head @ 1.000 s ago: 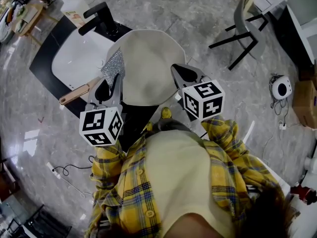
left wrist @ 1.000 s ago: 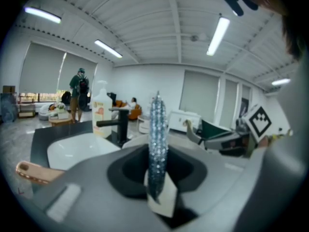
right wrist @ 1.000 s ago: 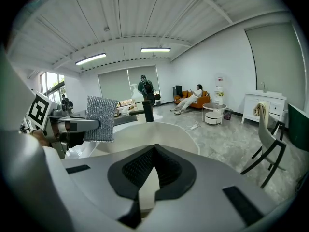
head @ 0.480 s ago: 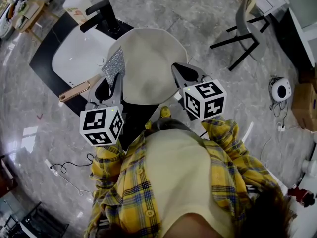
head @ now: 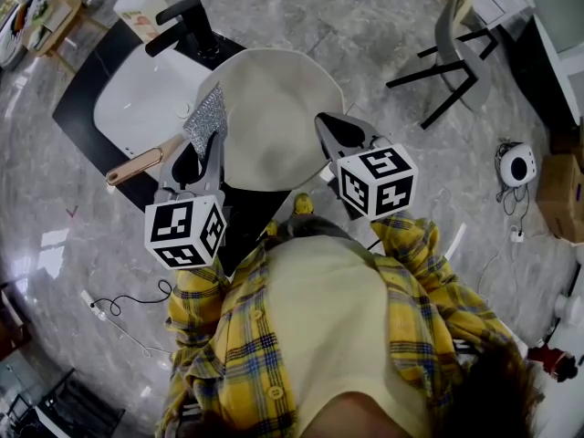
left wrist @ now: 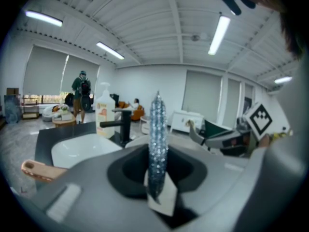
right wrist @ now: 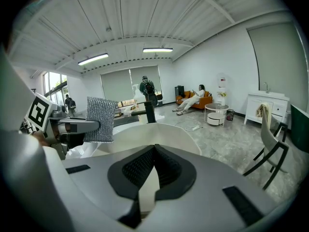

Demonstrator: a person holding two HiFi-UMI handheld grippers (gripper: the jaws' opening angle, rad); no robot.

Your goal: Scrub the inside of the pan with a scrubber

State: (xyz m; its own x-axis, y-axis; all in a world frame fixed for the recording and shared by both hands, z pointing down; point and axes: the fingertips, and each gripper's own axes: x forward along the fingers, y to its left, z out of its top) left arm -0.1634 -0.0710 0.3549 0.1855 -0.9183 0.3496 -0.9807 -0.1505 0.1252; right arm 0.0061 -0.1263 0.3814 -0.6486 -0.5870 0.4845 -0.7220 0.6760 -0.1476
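A wide cream pan is held over the black counter beside the sink. My right gripper is shut on its near right rim, and the cream rim shows between the jaws. My left gripper is shut on a silver mesh scrubber, which stands upright at the pan's left edge. The scrubber appears edge-on in the left gripper view and flat-on in the right gripper view. A rose-gold handle sticks out to the left from under the left gripper; it seems to be the pan's.
A white basin with a black faucet sits in the black counter to the left of the pan. A soap bottle stands behind it. A grey chair stands at the right, on the marble floor.
The pan, the scrubber and both grippers have drifted slightly up and left in the head view. Both grips are unchanged.
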